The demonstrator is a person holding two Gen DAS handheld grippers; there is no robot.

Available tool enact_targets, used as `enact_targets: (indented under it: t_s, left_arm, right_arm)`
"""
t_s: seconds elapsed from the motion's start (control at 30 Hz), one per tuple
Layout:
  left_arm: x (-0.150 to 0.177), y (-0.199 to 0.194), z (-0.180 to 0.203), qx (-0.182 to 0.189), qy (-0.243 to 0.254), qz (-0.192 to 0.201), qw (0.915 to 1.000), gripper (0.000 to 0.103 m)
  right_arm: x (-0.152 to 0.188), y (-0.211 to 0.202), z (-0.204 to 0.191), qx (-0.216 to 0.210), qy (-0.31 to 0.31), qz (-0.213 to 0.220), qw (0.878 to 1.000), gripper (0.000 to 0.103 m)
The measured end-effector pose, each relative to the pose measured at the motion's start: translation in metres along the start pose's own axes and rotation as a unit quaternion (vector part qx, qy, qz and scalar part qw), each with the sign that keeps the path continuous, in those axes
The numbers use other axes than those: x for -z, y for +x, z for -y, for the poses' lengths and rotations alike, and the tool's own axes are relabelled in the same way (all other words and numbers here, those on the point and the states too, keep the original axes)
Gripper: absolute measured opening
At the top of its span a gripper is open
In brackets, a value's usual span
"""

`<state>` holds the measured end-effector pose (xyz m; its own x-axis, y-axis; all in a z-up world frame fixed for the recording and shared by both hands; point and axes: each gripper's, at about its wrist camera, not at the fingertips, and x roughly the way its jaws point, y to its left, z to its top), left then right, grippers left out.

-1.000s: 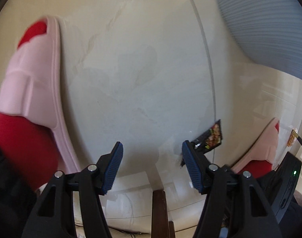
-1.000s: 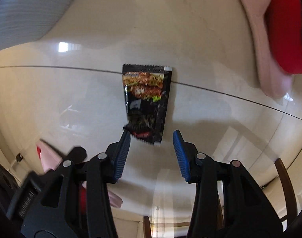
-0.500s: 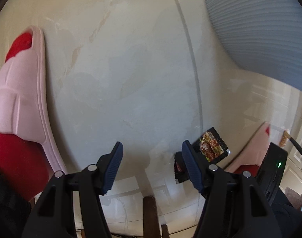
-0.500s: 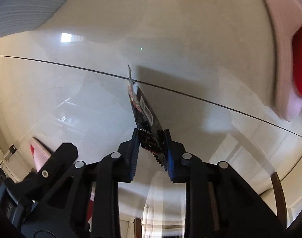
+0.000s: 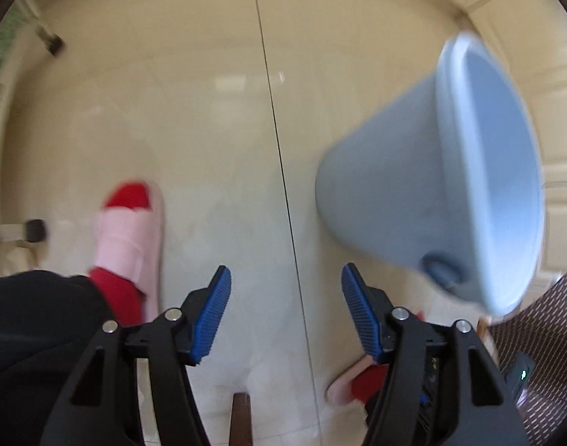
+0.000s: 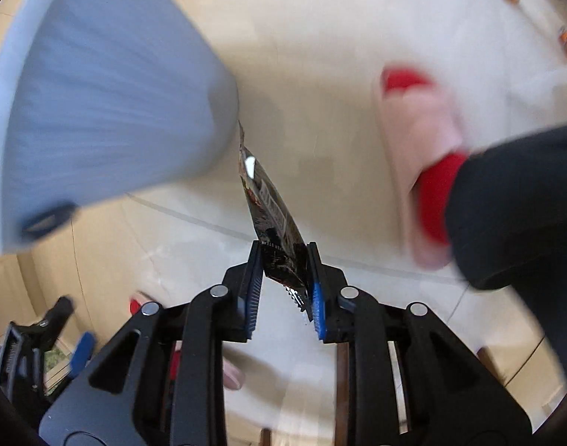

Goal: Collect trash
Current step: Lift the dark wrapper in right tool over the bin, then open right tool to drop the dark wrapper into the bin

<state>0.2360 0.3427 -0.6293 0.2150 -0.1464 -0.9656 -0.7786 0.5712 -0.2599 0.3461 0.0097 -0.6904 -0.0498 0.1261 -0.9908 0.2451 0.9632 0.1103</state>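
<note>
Two hand-held grippers: right pinching snack wrapper, left spread, empty.

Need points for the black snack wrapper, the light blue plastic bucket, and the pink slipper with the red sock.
black snack wrapper [image 6: 272, 212]: right wrist view, on its printed middle, above the gripper.
light blue plastic bucket [image 5: 387, 186]: left wrist view, on its outer side wall.
pink slipper [image 5: 125, 238]: left wrist view, on the upper strap over the red sock.
</note>
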Motion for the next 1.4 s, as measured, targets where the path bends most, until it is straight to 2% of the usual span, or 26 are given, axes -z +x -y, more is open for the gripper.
enact_targets:
  t_s: [0.07,0.1,0.17,0.3,0.37,0.4,0.47,0.5,0.53,0.67,0.73,0.8,1.07,1.27,1.37,1.4]
  left_arm:
    - [-0.005,-0.027,0.005,-0.004,-0.012,0.030,0.9995,0.061]
    - [-0.009,-0.037,0.010,0.007,-0.008,0.037,0.9992,0.061]
    - [-0.013,-0.045,0.025,0.012,0.013,0.036,0.9992,0.061]
    - [-0.017,-0.059,0.061,0.046,0.060,0.048,0.9960,0.061]
    - [-0.009,-0.050,0.082,0.060,0.067,0.044,0.9950,0.061]
    - [-0.013,-0.044,0.091,0.052,0.080,0.037,0.9948,0.061]
    - [-0.018,-0.037,0.100,0.049,0.093,0.027,0.9941,0.051]
    - [-0.019,-0.031,0.105,0.043,0.099,0.016,0.9940,0.028]
    - [-0.020,-0.026,0.104,0.053,0.101,0.008,0.9935,0.021]
    - [-0.022,-0.026,0.107,0.046,0.109,0.018,0.9928,0.020]
    - [-0.021,-0.023,0.105,0.051,0.106,0.017,0.9929,0.020]
    - [-0.022,-0.023,0.104,0.056,0.103,0.016,0.9930,0.020]
    - [-0.020,-0.012,0.096,0.059,0.105,0.017,0.9926,0.020]
    - [-0.021,-0.010,0.094,0.061,0.102,0.013,0.9929,0.020]
    - [-0.022,-0.015,0.095,0.056,0.105,0.024,0.9926,0.017]
    - [-0.022,-0.018,0.096,0.049,0.107,0.032,0.9925,0.016]
  right_arm:
    - [-0.004,-0.023,0.005,0.000,-0.008,0.026,1.000,0.023]
    - [-0.004,-0.031,0.008,-0.004,-0.004,0.032,0.999,0.023]
    - [-0.008,-0.052,0.015,-0.017,0.007,0.053,0.998,0.023]
    - [-0.021,-0.090,0.012,-0.032,0.004,0.100,0.994,0.023]
    - [-0.024,-0.106,0.008,-0.042,-0.002,0.119,0.992,0.023]
    - [-0.024,-0.112,0.008,-0.046,-0.007,0.128,0.991,0.023]
    - [-0.025,-0.122,0.005,-0.050,-0.020,0.145,0.988,0.023]
    - [-0.024,-0.124,0.004,-0.052,-0.024,0.150,0.987,0.023]
    - [-0.022,-0.126,0.006,-0.052,-0.027,0.155,0.986,0.023]
    - [-0.030,-0.139,0.000,-0.058,-0.042,0.165,0.984,0.023]
    - [-0.040,-0.146,-0.021,-0.060,-0.058,0.172,0.982,0.023]
    - [-0.032,-0.149,-0.040,-0.062,-0.073,0.176,0.980,0.023]
    - [-0.042,-0.125,-0.086,-0.078,-0.117,0.171,0.975,0.023]
    - [-0.045,-0.123,-0.091,-0.106,-0.122,0.168,0.972,0.026]
    - [-0.044,-0.123,-0.094,-0.109,-0.128,0.172,0.971,0.026]
    - [-0.044,-0.123,-0.096,-0.109,-0.130,0.173,0.970,0.030]
